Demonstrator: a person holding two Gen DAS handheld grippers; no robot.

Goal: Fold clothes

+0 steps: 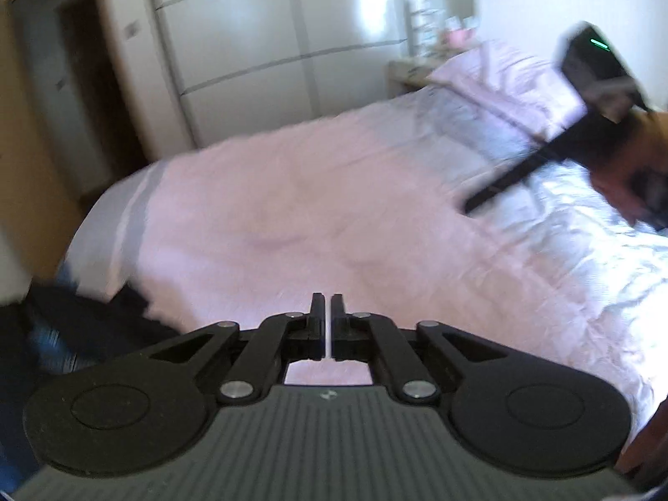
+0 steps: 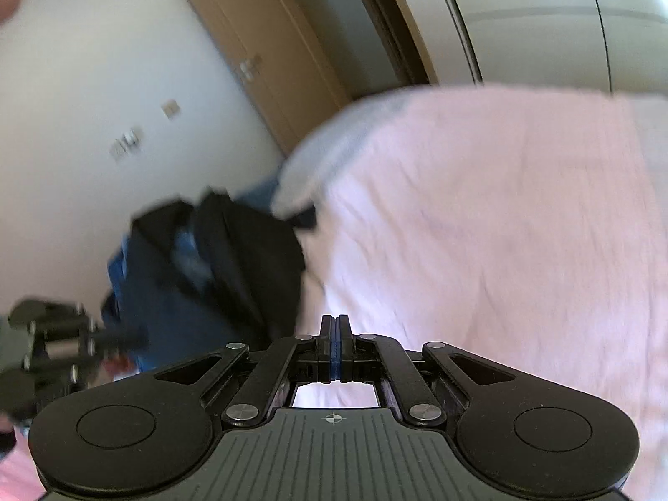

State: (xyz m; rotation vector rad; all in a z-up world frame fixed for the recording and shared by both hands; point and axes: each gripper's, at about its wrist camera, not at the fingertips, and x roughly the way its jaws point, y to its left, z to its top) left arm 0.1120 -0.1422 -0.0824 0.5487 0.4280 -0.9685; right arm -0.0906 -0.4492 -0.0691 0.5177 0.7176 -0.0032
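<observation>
Dark clothes [image 2: 217, 259] lie bunched at the bed's [image 2: 501, 208] edge, not folded. The left hand-held gripper [image 1: 327, 304] and the right hand-held gripper [image 2: 335, 325] are both closed together and hold nothing.

Two wrist cams, both looking fwd over a pink bed [image 1: 292, 217], from above it.

Left cam: faces across bed to far wardrobe [image 1: 259, 41], pillows far right; right gripper [image 1: 471, 204] shows at right edge. Right cam: tilted, aimed at bed's left corner, door [image 2: 259, 54] beyond. Shared: pink cover, dark clothes pile [image 2: 217, 267] at left edge, door. Both blurred.
</observation>
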